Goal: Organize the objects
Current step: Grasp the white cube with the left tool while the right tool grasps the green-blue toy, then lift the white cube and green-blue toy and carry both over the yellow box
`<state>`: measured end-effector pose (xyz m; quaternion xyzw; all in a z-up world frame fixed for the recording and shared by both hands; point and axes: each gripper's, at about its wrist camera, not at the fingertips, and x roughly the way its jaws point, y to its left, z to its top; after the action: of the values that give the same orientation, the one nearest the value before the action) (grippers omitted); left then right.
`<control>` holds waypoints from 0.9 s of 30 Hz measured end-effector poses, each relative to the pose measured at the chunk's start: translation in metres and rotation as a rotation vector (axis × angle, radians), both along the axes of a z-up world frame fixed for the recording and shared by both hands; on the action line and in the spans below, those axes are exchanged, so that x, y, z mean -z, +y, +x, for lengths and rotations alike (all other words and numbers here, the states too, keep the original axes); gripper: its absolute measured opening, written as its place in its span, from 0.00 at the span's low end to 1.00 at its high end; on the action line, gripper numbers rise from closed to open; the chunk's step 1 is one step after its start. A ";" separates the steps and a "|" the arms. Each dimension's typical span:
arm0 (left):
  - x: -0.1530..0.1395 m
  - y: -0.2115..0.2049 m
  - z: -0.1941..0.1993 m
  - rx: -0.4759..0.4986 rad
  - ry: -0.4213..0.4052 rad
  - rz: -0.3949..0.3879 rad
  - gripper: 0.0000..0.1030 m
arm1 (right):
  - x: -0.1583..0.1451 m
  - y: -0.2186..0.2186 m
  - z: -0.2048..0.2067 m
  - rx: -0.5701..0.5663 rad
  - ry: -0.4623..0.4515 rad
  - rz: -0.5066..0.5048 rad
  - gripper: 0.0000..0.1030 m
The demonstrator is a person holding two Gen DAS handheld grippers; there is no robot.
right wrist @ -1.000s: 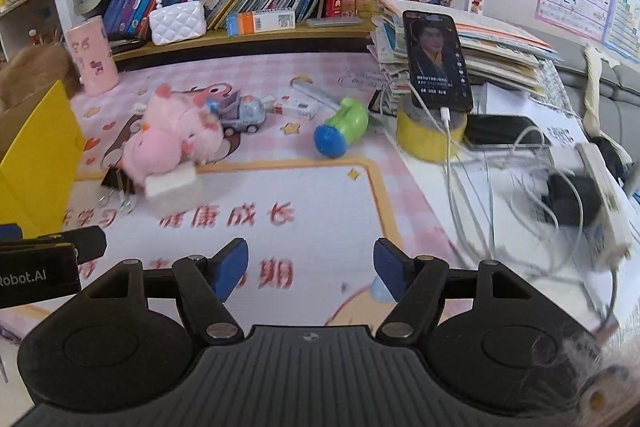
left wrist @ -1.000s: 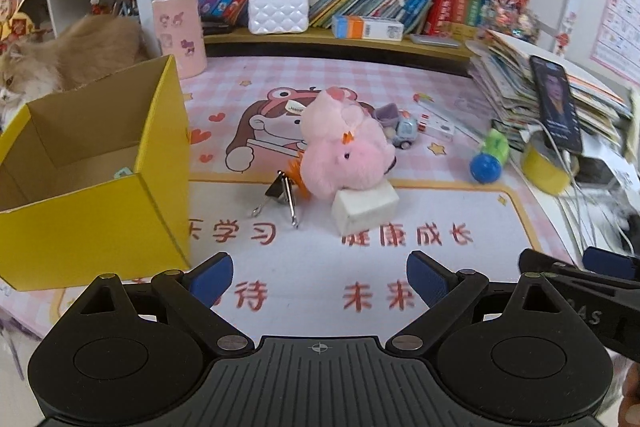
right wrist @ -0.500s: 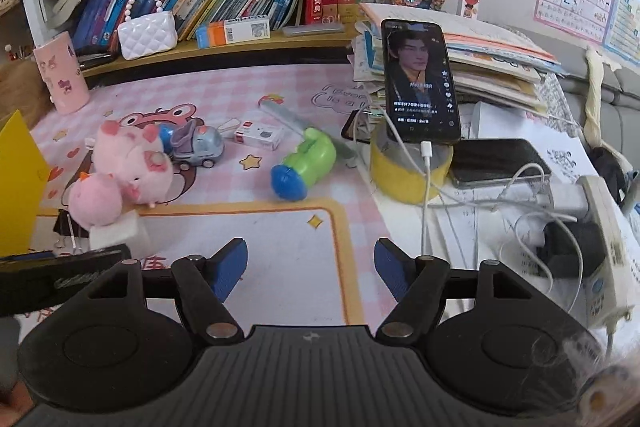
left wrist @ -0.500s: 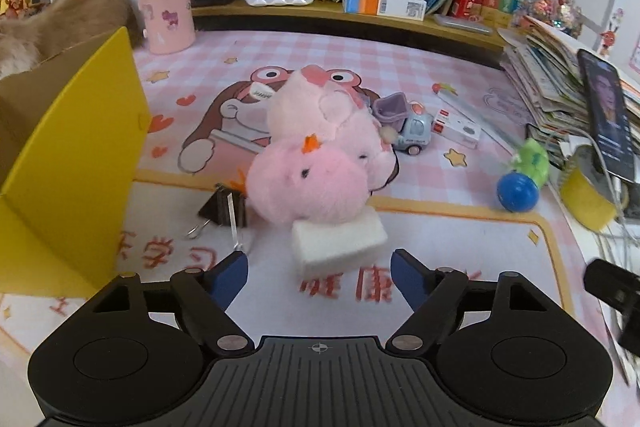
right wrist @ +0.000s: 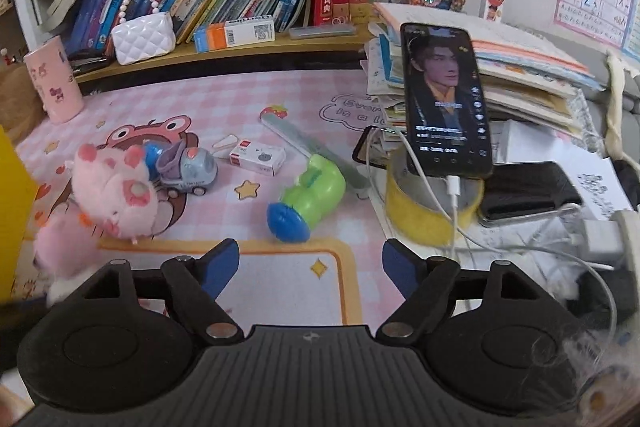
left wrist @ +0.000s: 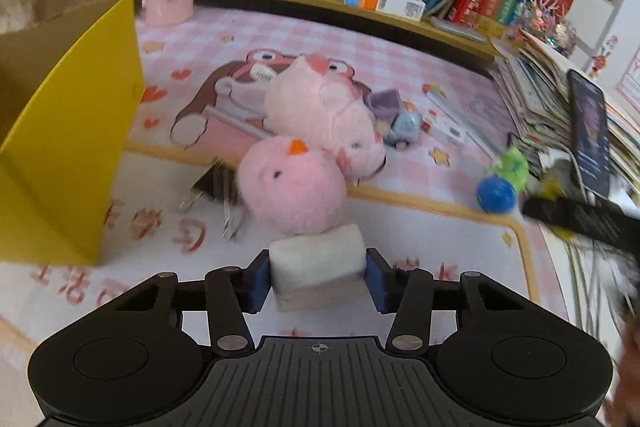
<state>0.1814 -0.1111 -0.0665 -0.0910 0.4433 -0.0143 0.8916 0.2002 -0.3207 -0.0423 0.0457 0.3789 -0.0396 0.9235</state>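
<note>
A white foam block (left wrist: 318, 263) lies on the pink desk mat (left wrist: 420, 227), just in front of a round pink chick plush (left wrist: 290, 187). My left gripper (left wrist: 317, 281) is closing on the block, and its blue pads touch both of the block's sides. A pink pig plush (left wrist: 320, 111) lies behind the chick, with a black binder clip (left wrist: 216, 183) to the left. My right gripper (right wrist: 310, 267) is opening with nothing between its fingers. A green toy with a blue end (right wrist: 308, 195) lies just ahead of it.
A yellow cardboard box (left wrist: 68, 147) stands open at the left. A small toy car (right wrist: 188, 167) and a little white carton (right wrist: 258, 157) lie mid-mat. At the right, a phone (right wrist: 444, 107) leans on a yellow tape roll (right wrist: 428, 215) among cables and stacked books. A bookshelf runs behind.
My left gripper moved forward and down to the white block, and its jaws narrowed around it. My right gripper slid across toward the green toy, and its jaws widened.
</note>
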 end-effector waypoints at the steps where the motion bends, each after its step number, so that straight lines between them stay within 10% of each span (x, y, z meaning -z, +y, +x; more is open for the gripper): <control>1: -0.001 0.004 -0.005 -0.002 0.010 0.002 0.45 | 0.003 -0.001 0.007 0.003 0.004 0.005 0.75; 12: -0.013 0.039 -0.037 -0.061 0.002 -0.014 0.45 | 0.036 -0.013 0.084 0.096 0.090 0.097 0.72; 15: -0.015 0.043 -0.041 -0.064 -0.006 -0.019 0.45 | 0.043 -0.015 0.092 0.085 0.107 0.109 0.50; 27: -0.029 0.055 -0.062 -0.030 -0.067 -0.031 0.45 | 0.022 0.006 0.030 0.015 0.042 0.097 0.42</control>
<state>0.1195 -0.0564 -0.0372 -0.1109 0.4117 -0.0110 0.9045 0.2299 -0.3148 -0.0646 0.0925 0.3992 -0.0289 0.9117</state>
